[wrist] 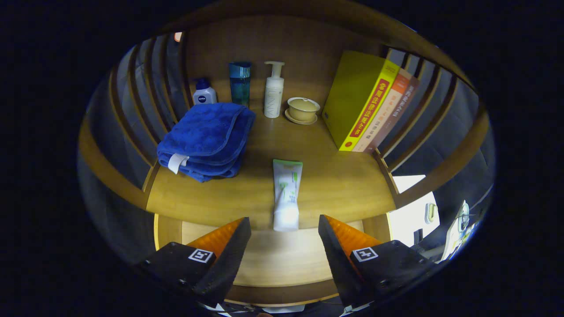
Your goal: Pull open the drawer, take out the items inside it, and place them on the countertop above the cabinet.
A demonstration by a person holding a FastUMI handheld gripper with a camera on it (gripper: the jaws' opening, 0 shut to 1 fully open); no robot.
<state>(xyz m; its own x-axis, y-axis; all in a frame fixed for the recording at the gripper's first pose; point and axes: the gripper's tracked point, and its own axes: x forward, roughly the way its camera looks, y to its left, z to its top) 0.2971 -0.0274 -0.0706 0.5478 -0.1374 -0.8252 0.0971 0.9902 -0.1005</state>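
Gripper [284, 229] gapes empty; I leave the tube [286, 196] lying at twelve o'clock on the worktop [335, 180], cap [286, 219] nearest, already delivered.

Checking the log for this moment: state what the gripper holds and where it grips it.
Nothing is held. The gripper is open, its fingers spread clear of the tube, which lies on the countertop with its cap end between the fingertips.

A folded blue towel [205, 140] is seen beside a small lotion bottle [204, 93], a blue tumbler [240, 83], a pump bottle [273, 90], a lidded cup [302, 109], and leaning books [370, 103].
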